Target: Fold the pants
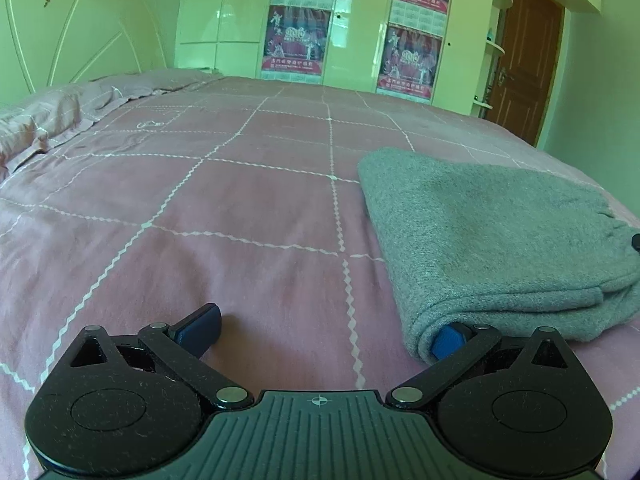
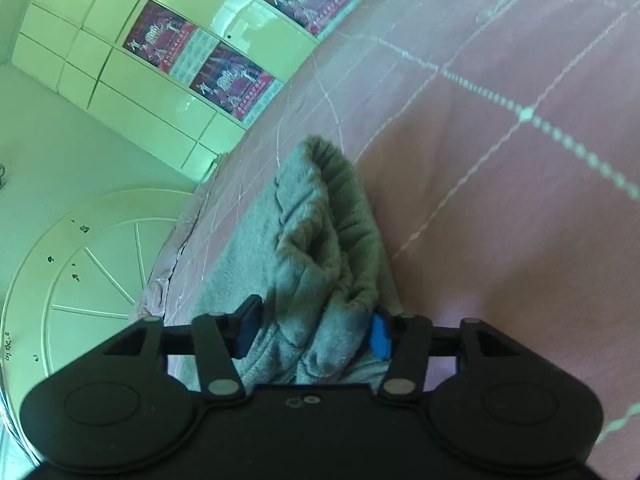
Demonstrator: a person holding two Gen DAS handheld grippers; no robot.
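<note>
Left wrist view is showing the grey pants lying folded into a thick stack on the pink checked bed, toward its right side, with a wardrobe standing beyond. The left claw is resting wide open and gripping nothing; its right finger is touching the near folded edge of the stack while the other finger is sitting apart over bare sheet. Right wrist view is showing the right claw partly open, its fingers standing on either side of the bunched waistband end; whether the pads are actually pinching the cloth cannot be told. The fabric is looking soft, fleecy and light, likely to sag and slide between layers, so it is judged best taken at the folded edge or gathered waistband, catching all layers together.
</note>
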